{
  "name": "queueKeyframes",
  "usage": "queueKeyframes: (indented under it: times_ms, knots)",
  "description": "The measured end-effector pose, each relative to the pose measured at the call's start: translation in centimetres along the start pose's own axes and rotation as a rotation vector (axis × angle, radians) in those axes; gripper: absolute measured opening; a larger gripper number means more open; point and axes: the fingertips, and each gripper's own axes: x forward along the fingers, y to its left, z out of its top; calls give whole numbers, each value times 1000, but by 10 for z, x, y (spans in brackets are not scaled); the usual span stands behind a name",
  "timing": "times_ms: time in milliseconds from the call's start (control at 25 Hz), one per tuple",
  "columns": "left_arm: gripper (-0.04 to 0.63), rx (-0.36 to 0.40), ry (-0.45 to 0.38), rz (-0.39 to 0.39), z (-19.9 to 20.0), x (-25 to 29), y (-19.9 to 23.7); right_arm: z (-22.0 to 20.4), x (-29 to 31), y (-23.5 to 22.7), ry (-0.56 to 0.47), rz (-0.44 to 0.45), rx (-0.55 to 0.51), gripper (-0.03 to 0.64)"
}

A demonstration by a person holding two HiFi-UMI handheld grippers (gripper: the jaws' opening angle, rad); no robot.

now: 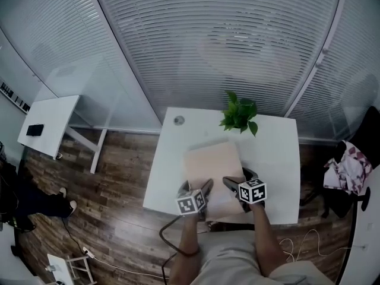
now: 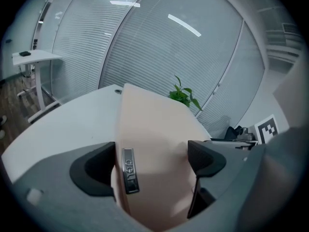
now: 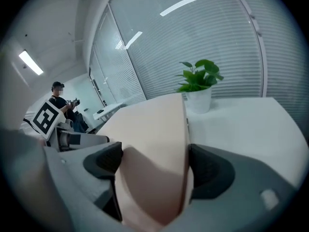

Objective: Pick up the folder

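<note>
Both left gripper and right gripper tight on the folder, near edge hidden beneath them.

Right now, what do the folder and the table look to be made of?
Folder: pale peach, matte, likely thin plastic or card; it curves between the right gripper's jaws. Its small grey tag looks metallic, catching light. Table: white, smooth, probably laminate; material unsure.

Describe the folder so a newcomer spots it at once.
Find the white table with the potted plant. On its near half is the folder, the left gripper and right gripper clamped on its near edge. It is the only flat, pale pink thing there.
</note>
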Motion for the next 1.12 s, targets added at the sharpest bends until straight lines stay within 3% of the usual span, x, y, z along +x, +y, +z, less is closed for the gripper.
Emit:
queueKeyframes:
  times_ms: [440,1120]
  knots:
    - [459,100,-241,5,93,-44,-32,100,-36,26,-226,32,-151,437]
    - [459,276,-446,-55,181,-95,-93,187,-108,47,-501,-21,-246,436]
